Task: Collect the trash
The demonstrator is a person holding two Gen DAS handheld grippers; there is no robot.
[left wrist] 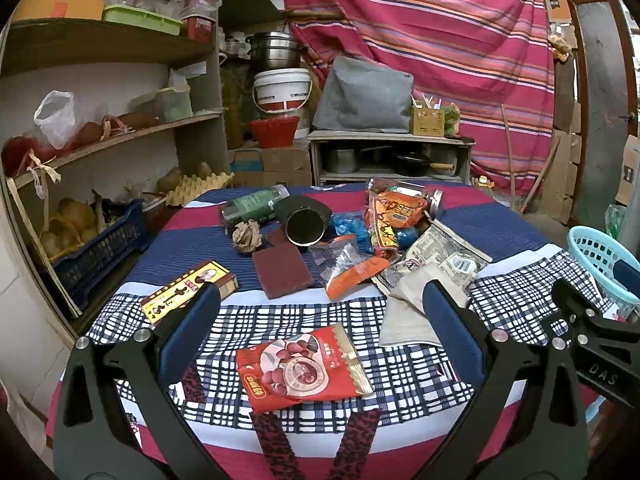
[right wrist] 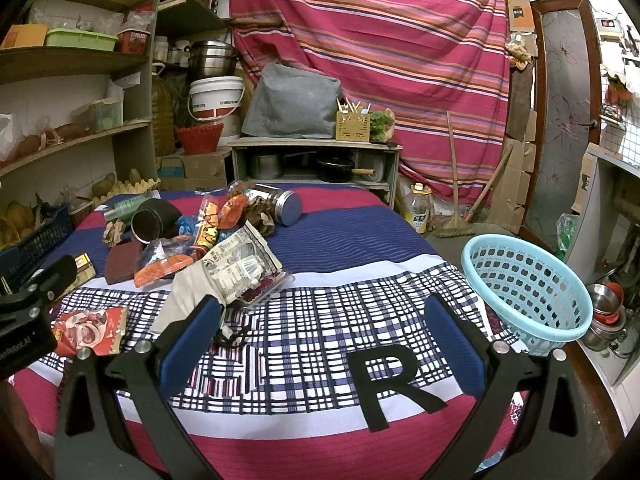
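Hovering over the striped and checked tablecloth (left wrist: pixel 304 408), the left gripper (left wrist: pixel 320 320) has its blue-padded jaws spread wide and nothing between them, with the red glossy snack packet printed with dates (left wrist: pixel 306 364) lying flat on the cloth right below the gap. Beyond that packet sits the heap of trash: a dark red rectangular scouring pad (left wrist: pixel 282 272), a crumpled brown paper ball (left wrist: pixel 248 236), a black cylinder tipped on its side (left wrist: pixel 306 220), orange plastic wrappers (left wrist: pixel 352 272), a printed foil bag (left wrist: pixel 440 256) and a grey cloth (left wrist: pixel 404 308). Left of the packet, a yellow and brown flat carton (left wrist: pixel 188 288) rests on the cloth. Over on the right, the right gripper (right wrist: pixel 322 328) is empty too, jaws fully apart above bare cloth. The pale blue perforated plastic basket (right wrist: pixel 528 288) stands on the table's edge, well right of the packet, tilted and holding nothing I can see.
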